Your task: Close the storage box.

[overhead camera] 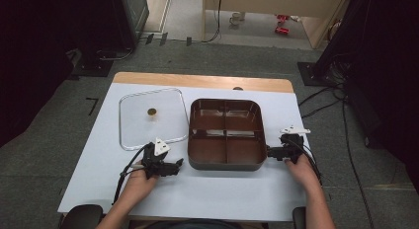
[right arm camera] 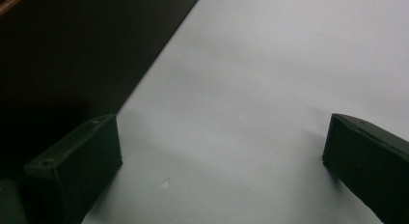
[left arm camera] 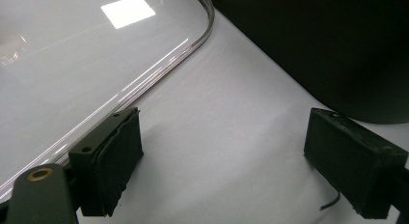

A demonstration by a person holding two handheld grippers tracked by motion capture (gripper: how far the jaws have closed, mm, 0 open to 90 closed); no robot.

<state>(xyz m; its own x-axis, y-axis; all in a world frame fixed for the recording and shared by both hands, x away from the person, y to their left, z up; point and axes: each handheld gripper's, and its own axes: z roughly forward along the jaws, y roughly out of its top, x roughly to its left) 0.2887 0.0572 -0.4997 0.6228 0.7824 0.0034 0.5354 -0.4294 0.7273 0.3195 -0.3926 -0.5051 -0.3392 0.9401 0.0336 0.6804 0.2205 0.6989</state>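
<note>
Brown tray [overhead camera: 226, 162] flanked by your grippers: left [overhead camera: 179, 164] and right [overhead camera: 270, 151] both spread, empty (lid [overhead camera: 133, 125] aside). Close evenly on opposite walls, lift level.

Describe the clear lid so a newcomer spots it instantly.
On the white table, look left of the brown four-compartment tray. The clear lid lies flat there, just beyond the left gripper. It alone is transparent, with a small gold knob at its centre.

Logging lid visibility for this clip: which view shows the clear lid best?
The high view: the whole clear lid lies flat left of the brown tray, its knob visible. The left gripper view catches one rounded corner and rim. The right gripper view shows white table and the tray's dark wall.
</note>
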